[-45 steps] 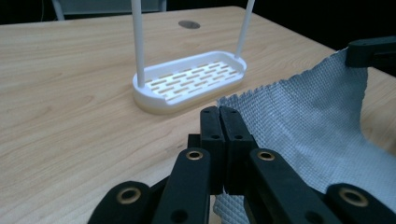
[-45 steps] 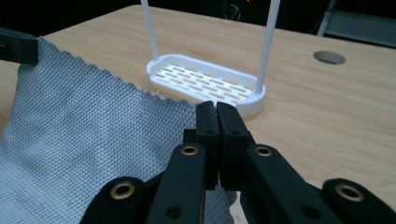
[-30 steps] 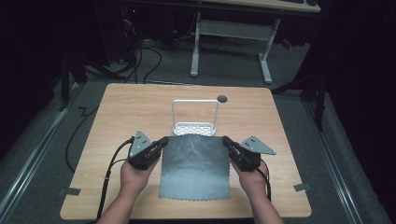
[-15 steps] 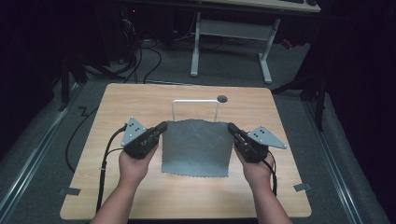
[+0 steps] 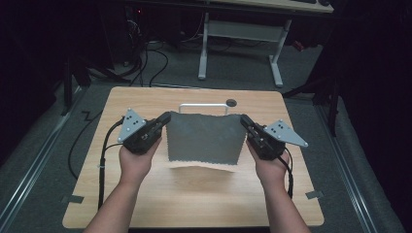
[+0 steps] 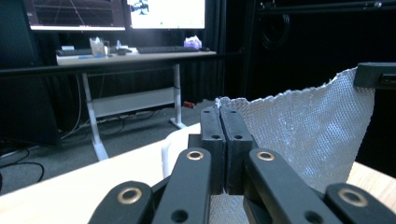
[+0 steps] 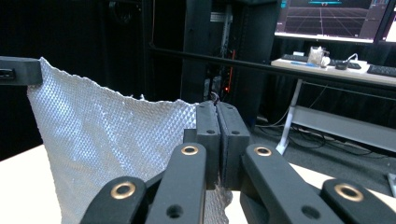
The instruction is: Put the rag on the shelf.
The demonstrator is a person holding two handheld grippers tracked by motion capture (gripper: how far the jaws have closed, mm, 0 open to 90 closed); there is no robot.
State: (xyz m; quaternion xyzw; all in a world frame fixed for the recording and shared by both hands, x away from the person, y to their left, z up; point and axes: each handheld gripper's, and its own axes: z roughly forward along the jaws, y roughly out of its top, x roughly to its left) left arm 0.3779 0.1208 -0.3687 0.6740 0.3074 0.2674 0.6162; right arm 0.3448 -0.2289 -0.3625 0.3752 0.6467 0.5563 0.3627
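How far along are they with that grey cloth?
Done: each tool has a top corner of the cloth pinched, the left tool and the right tool both shut on it. In hand: the cloth hangs spread between them, its lower edge off the table. Left, probably: draping it over the white rack behind it.
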